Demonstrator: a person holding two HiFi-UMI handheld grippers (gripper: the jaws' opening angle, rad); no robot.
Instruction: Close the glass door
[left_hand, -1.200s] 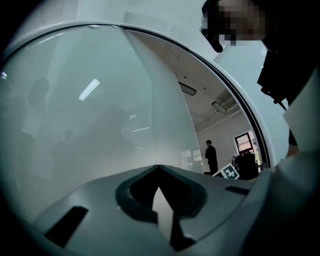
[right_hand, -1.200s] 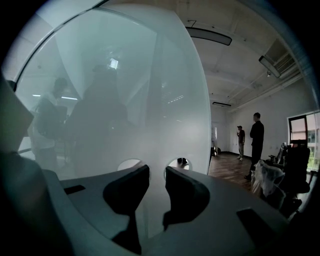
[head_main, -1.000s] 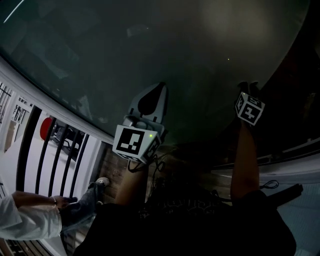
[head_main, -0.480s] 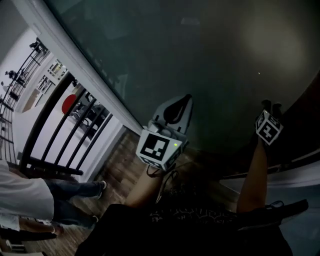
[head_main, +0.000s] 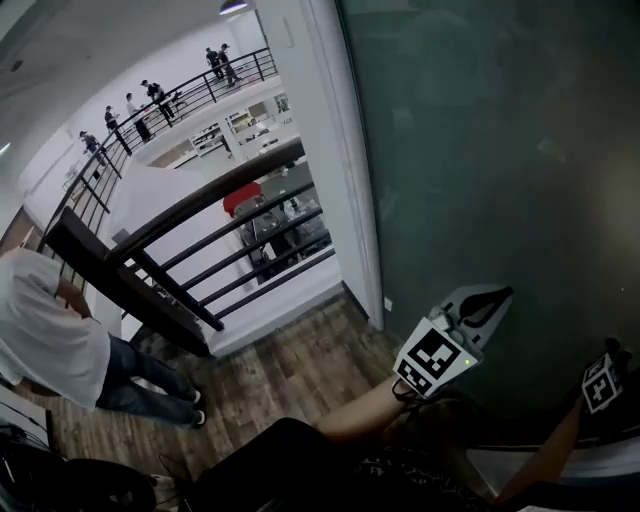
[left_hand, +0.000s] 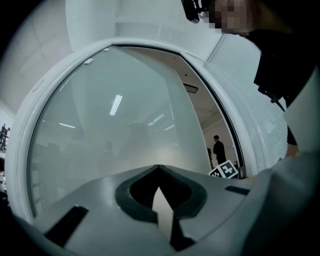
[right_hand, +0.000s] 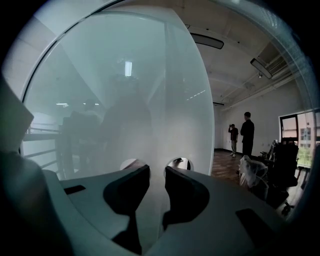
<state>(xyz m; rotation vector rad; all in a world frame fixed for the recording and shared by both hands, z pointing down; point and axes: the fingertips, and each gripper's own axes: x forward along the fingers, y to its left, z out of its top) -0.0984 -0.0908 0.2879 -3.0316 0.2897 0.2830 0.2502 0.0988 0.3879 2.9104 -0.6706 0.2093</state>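
Observation:
The frosted glass door (head_main: 480, 150) fills the right of the head view, with its white frame (head_main: 340, 170) to its left. My left gripper (head_main: 497, 297) points at the glass low on the pane. In the left gripper view its jaws (left_hand: 159, 167) are shut, tip against tip, with nothing held and the glass (left_hand: 125, 135) right in front. My right gripper (head_main: 615, 352) is at the far right edge, also up against the pane. In the right gripper view its jaws (right_hand: 157, 170) are open by a narrow gap with nothing between them, facing the glass (right_hand: 130, 100).
A dark balcony railing (head_main: 200, 230) runs left of the frame above a wooden floor (head_main: 290, 370). A person in a white shirt (head_main: 50, 340) stands at the left edge. Past the door's edge, two people (right_hand: 246, 132) stand in a room with a bagged chair (right_hand: 255, 172).
Both grippers have shifted right and lower in the head view, still against the glass. The view has swung, so the white frame, the railing and the floor now show at left.

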